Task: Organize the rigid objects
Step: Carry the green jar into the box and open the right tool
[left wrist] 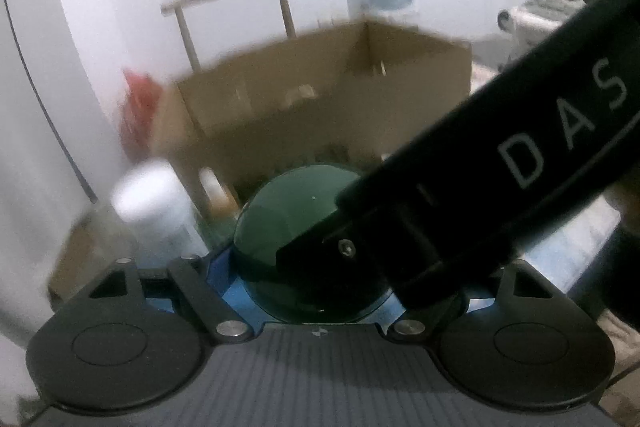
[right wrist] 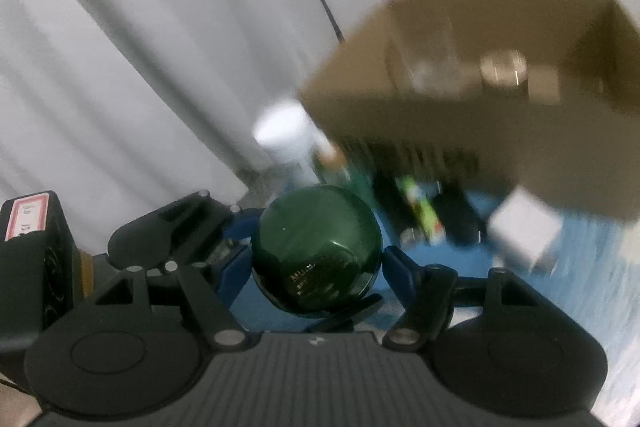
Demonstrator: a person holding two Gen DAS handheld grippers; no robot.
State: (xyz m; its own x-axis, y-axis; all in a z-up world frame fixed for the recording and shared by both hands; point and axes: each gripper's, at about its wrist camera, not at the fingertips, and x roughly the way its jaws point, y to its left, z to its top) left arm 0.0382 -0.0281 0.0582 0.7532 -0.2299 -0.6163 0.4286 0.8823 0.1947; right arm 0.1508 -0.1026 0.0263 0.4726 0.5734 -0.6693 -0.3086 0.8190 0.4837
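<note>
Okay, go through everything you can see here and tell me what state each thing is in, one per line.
Green jar: held between both grippers, off the table.
Right gripper: shut on the jar.
Left gripper: shut on the jar.
Cardboard box: open at the top, upright.
White cylinder: standing upright beside the box.

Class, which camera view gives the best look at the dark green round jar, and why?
The right wrist view: the dark green round jar sits unobstructed between the blue fingers of the right claw, with label lettering visible. In the left wrist view, the same jar is partly hidden behind the other claw's black body.
</note>
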